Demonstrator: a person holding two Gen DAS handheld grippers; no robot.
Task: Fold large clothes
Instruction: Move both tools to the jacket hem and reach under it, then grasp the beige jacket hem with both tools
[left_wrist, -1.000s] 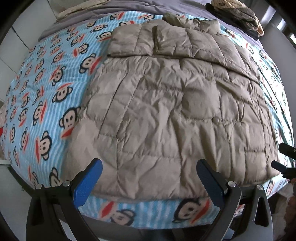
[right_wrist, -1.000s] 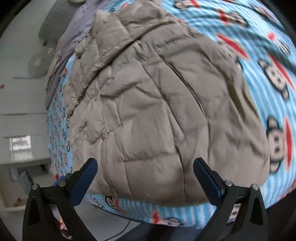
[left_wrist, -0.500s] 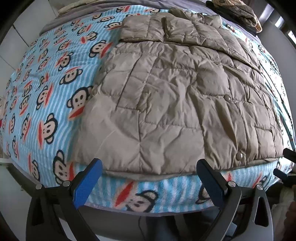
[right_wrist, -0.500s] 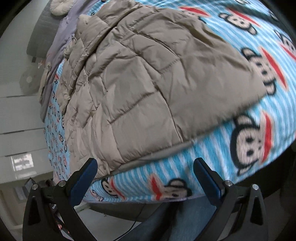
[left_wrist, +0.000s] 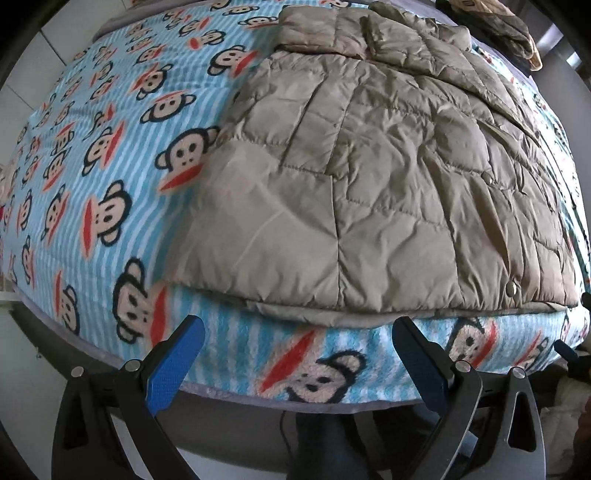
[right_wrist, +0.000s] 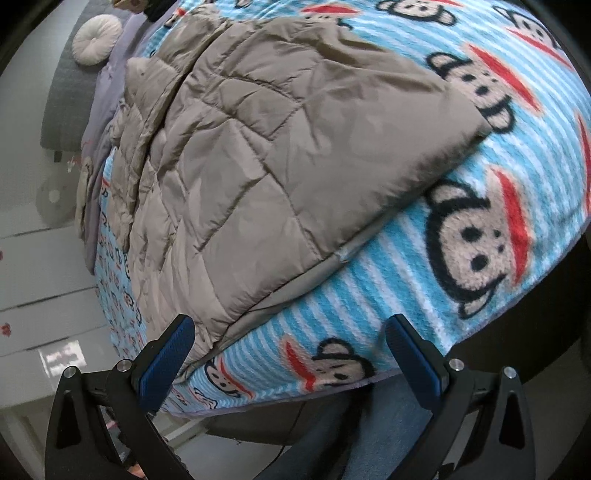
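Since a second earlier, both cameras had drawn back and dropped lower, so that the bed's near edge, then barely showing, now filled the lower part of each view, with the jacket's hem sitting higher in the picture.

The bed (left_wrist: 92, 155) carried a blue-and-white striped fleece blanket (right_wrist: 498, 177) printed with monkey faces, and this draped over the near edge. A grey sheet (right_wrist: 107, 85) showed at the far end, next to a grey upholstered headboard (right_wrist: 61, 96) with a round cream cushion (right_wrist: 96, 40) against it. Pale floor lay beside the bed.

The quilted tan jacket (left_wrist: 388, 177) lay flat on the blanket, its hem at the near edge of the bed, its sleeves folded across the chest at the far end. A patterned garment (left_wrist: 495, 26) was bundled beyond it.

The left hand-held gripper (left_wrist: 295, 354) hung just short of the hem with its blue-padded fingers (left_wrist: 173, 362) spread wide, holding nothing. The right hand-held gripper (right_wrist: 288, 350) was likewise spread and empty near the jacket's corner, its left finger (right_wrist: 162, 358) over the hem. Snap buttons (left_wrist: 511, 289) dotted the jacket's front.
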